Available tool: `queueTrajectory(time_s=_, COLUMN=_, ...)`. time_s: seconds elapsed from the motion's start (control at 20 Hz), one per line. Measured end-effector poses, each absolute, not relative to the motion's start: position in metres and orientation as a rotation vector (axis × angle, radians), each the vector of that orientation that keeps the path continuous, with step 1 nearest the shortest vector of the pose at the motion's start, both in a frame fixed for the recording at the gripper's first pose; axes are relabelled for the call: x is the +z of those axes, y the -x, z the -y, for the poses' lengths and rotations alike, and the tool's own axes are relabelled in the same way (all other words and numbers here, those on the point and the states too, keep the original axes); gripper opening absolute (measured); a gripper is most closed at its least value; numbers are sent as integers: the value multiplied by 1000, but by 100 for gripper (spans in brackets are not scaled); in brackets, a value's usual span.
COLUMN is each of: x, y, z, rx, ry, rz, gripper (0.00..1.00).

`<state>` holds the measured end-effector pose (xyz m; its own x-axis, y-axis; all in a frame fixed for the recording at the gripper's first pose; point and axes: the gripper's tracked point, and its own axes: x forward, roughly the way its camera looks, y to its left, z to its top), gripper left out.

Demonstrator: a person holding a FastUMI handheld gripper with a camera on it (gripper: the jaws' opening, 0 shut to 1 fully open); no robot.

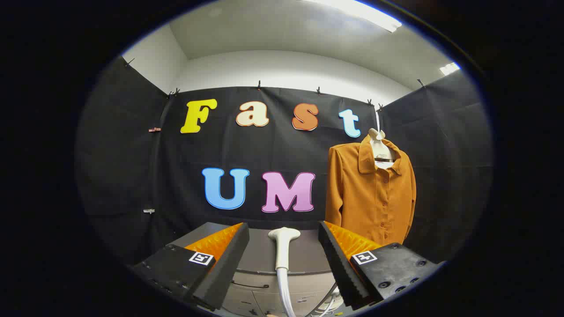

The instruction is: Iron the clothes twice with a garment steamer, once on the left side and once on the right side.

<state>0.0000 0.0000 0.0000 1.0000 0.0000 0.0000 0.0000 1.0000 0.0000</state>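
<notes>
A white garment steamer head stands upright on its handle between my two fingers, with its white hose running down below. My gripper is open, with the fingers wide on either side of the steamer and a gap on both sides. Beyond the right finger, an orange-brown button shirt hangs on a white hanger against the booth's black wall.
A grey cabinet top with drawers below it lies under and just beyond the fingers. Black cloth walls close the booth on the left, back and right.
</notes>
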Motion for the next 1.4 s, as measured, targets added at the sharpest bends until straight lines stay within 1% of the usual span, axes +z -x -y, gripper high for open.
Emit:
queueTrajectory(time_s=0.5, x=-1, y=2, z=2, rx=0, ry=1, rz=-10, gripper=98)
queueTrajectory(time_s=1.4, x=-5, y=-14, z=-5, rx=-12, ry=16, rz=-36, gripper=98)
